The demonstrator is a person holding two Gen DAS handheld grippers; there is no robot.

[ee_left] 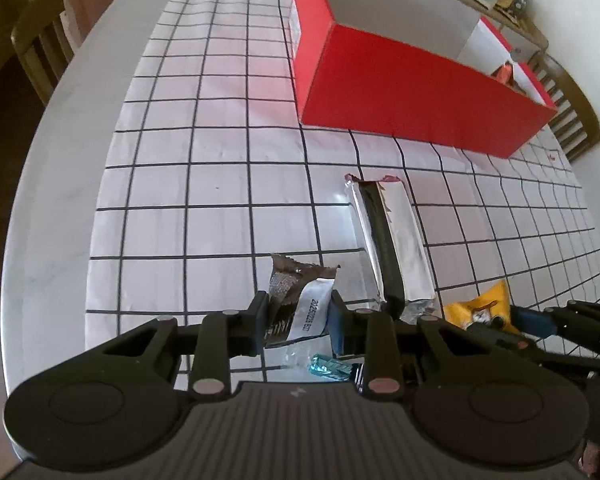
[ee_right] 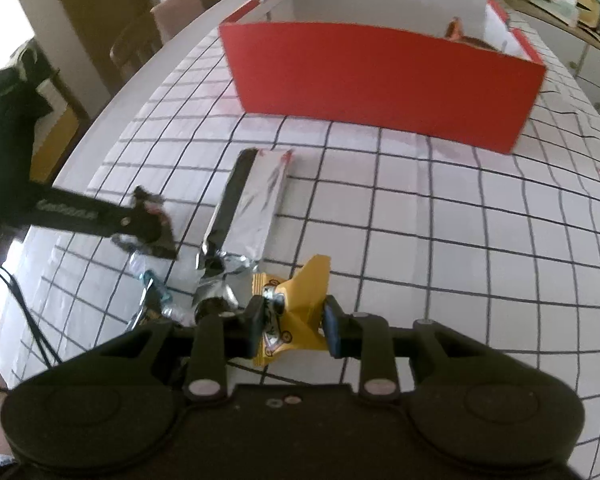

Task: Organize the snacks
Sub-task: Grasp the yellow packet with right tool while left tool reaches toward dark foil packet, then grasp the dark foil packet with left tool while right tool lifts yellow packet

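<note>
Two grippers work side by side over a white tablecloth with a black grid (ee_left: 204, 184), each set on a separate snack, which suggests both pieces are meant to travel together to the tall red cardboard box (ee_left: 412, 92) standing farther back on the cloth. The left gripper (ee_left: 298, 320) has its fingers drawn in around a small brown wrapper with a white date label (ee_left: 306, 308), and they appear to press its sides, so I judge it pinched. The right gripper (ee_right: 291, 322) is likewise narrowed onto a crumpled yellow packet with a cartoon print (ee_right: 296, 304), which sits squeezed between the two black fingers. Just beyond them lies a long silver foil bar wrapper with a dark seam (ee_left: 396, 240), flat and untouched, its length pointing toward the box, and a small turquoise foil candy (ee_left: 330, 366) rests beneath the left gripper. Something orange (ee_right: 456, 28) already shows inside the box. Whether either snack is off the cloth cannot be told.
</note>
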